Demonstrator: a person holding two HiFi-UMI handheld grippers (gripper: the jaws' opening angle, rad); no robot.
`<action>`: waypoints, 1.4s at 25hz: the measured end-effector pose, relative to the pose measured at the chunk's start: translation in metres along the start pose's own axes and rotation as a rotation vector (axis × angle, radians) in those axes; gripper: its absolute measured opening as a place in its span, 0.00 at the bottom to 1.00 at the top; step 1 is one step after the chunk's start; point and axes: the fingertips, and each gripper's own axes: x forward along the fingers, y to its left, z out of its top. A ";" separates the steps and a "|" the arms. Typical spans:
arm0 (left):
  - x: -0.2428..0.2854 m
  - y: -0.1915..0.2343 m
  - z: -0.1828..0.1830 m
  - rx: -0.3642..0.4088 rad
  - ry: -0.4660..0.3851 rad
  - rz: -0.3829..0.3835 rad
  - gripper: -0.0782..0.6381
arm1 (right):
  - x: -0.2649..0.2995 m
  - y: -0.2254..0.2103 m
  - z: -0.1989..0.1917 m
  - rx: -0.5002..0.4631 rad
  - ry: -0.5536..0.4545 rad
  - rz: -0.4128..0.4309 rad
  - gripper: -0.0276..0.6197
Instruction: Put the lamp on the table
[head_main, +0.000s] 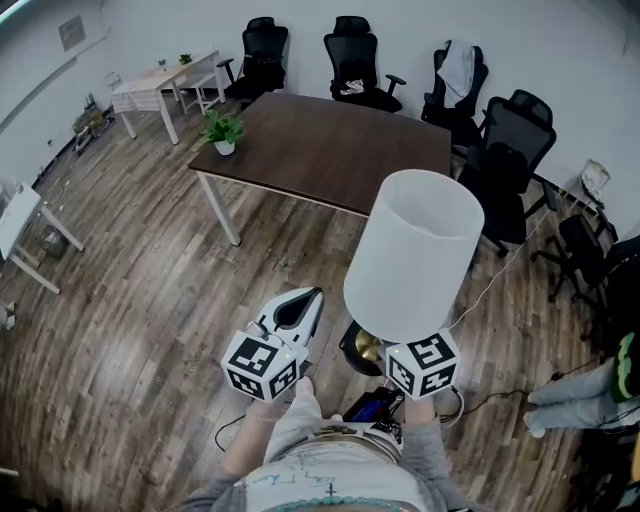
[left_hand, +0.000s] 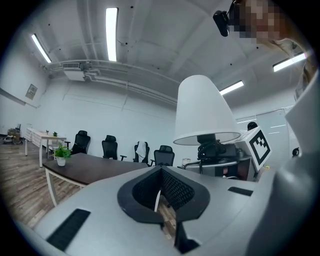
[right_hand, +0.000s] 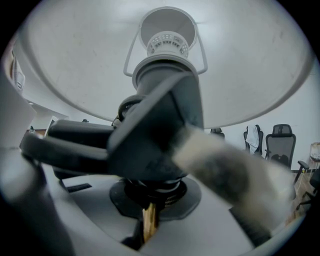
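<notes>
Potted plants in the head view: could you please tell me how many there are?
2: one potted plant at the left corner of the dark table, a smaller one on the light table far left. The lampshade may hide more.

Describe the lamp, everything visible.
The lamp has a white tapered shade, plain and matte, with a wire frame and dark socket inside, a brass-coloured stem and a dark round base. It hangs upright in the air, the right tongs shut on the stem under the shade, over the wooden floor, short of the dark table.
</notes>
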 end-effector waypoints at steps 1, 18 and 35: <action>0.002 0.007 0.001 0.003 0.002 -0.005 0.13 | 0.007 -0.001 0.002 -0.003 -0.002 -0.004 0.07; 0.035 0.118 0.002 0.002 0.035 -0.097 0.13 | 0.117 -0.008 0.016 0.022 -0.020 -0.060 0.07; 0.042 0.166 0.004 -0.021 0.055 -0.085 0.13 | 0.160 -0.023 0.024 0.051 0.004 -0.092 0.07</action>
